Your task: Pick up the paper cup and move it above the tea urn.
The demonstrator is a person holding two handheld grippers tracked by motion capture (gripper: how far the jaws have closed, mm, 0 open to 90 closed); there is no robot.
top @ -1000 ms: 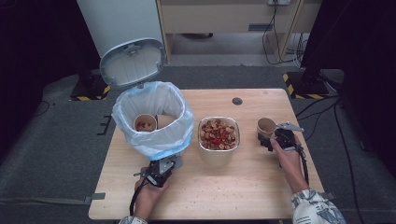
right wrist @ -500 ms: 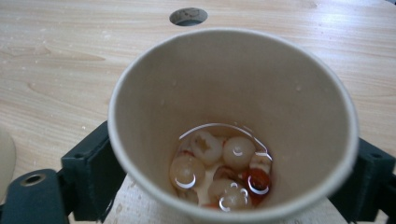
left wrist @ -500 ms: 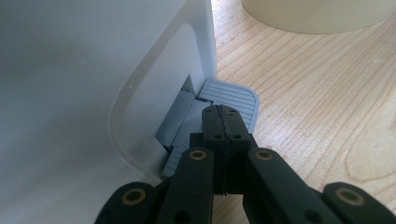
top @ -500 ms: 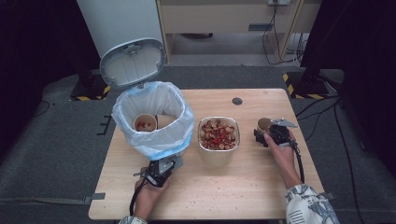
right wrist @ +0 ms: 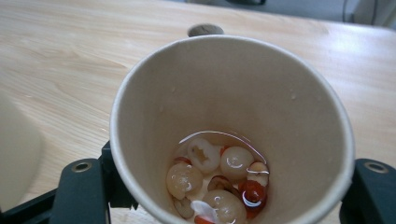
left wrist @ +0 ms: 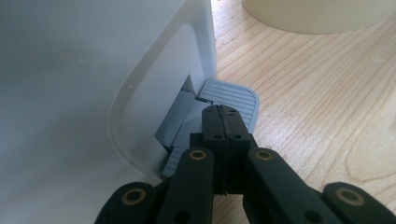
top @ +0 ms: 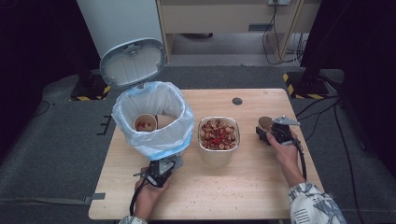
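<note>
No readable text, label, brand, number or sign anywhere. Paper cup [right wrist: 233, 126]: plain inner wall, no print. Bin [left wrist: 93, 70]: blank white side, no marking. Foil container [top: 218, 135]: unmarked. Yellow-black hazard stripes on floor stands [top: 299, 86]: pattern only, no lettering.

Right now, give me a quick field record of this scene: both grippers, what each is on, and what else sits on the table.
left gripper: fingers shut, tips pressed on the grey pedal of the white pedal bin
bin lid: up; the bin has a pale blue liner, with paper cups inside
right gripper: jaws have just been closing, now gripping the paper cup
cup contents: pale and red fruit pieces in a little liquid
foil tray: between bin and cup, full of similar food scraps
table: light wood
</note>
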